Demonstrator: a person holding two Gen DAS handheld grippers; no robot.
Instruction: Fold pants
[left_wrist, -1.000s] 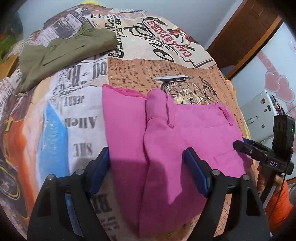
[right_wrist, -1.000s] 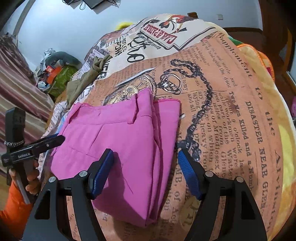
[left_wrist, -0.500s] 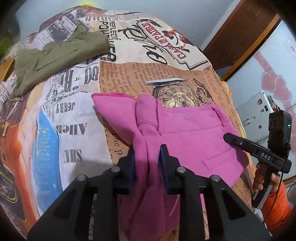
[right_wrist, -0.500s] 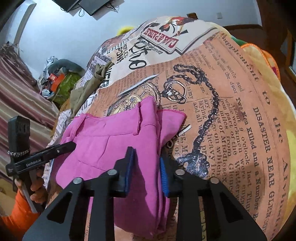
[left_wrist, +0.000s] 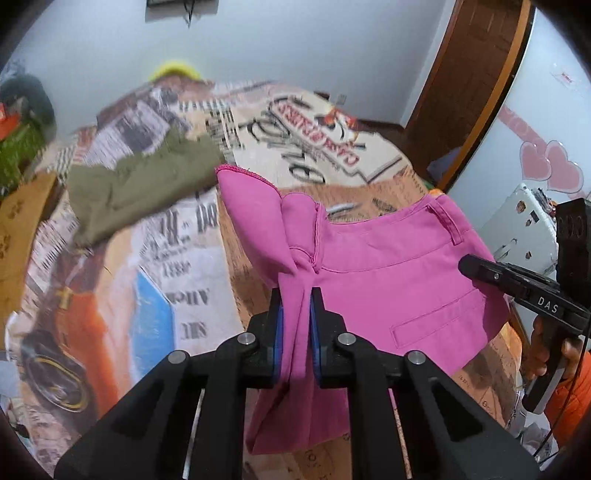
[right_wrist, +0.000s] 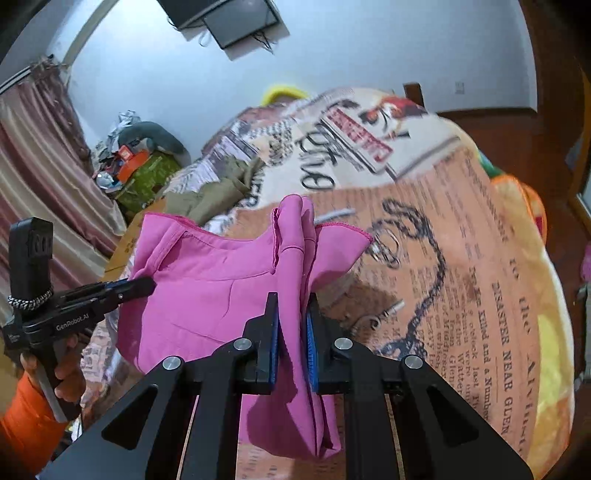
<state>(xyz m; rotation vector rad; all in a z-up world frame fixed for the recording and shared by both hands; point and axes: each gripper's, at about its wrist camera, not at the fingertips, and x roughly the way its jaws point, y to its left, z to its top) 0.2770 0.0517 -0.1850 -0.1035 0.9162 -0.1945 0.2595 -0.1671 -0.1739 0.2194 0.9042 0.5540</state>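
Pink pants (left_wrist: 388, 273) hang bunched at centre frame, lifted off the printed bedspread (left_wrist: 155, 295); left gripper (left_wrist: 295, 317) and right gripper (right_wrist: 291, 321) are closing, each pinching the fabric.

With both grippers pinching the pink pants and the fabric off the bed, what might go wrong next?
1. The left gripper and right gripper, jaws closing, each pinch only a bunched ridge of the pink pants; layers could slip out.
2. The loose flap beside the right grip hangs free and may crease into the fold.
3. The olive garment lies close behind on the bedspread; a far fold could land on it.
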